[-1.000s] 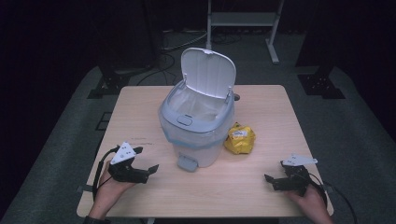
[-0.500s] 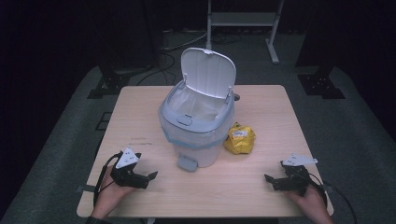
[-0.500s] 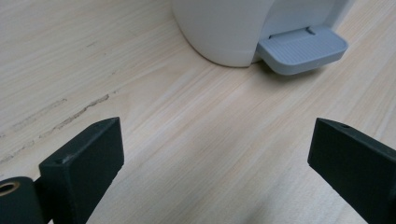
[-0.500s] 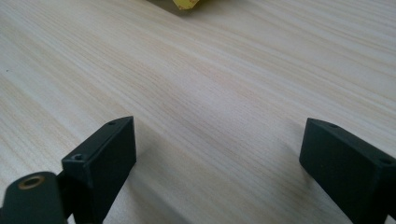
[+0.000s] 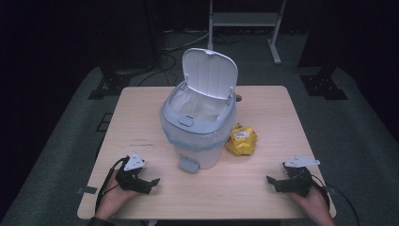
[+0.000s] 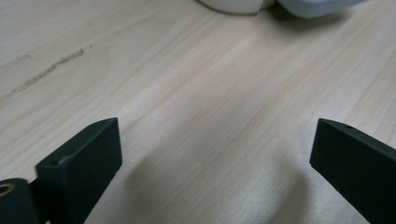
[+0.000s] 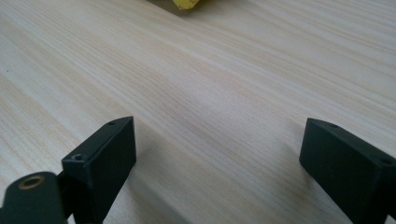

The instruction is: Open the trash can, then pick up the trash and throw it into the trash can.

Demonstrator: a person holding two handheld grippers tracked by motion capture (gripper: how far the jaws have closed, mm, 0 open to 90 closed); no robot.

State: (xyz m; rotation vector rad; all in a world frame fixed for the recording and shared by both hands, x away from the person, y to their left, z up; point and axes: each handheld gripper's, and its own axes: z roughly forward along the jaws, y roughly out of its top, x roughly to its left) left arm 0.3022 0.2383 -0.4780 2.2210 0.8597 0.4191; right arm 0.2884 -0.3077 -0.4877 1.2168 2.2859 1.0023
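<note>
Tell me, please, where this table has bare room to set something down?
The table is bare left of the bin, between the left tool and right tool, and along the right edge. It is crowded where the yellow bag sits beside the bin.

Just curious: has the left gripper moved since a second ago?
Yes. The left gripper has come down toward the table's near edge, away from the bin, jaws opening, empty.
</note>
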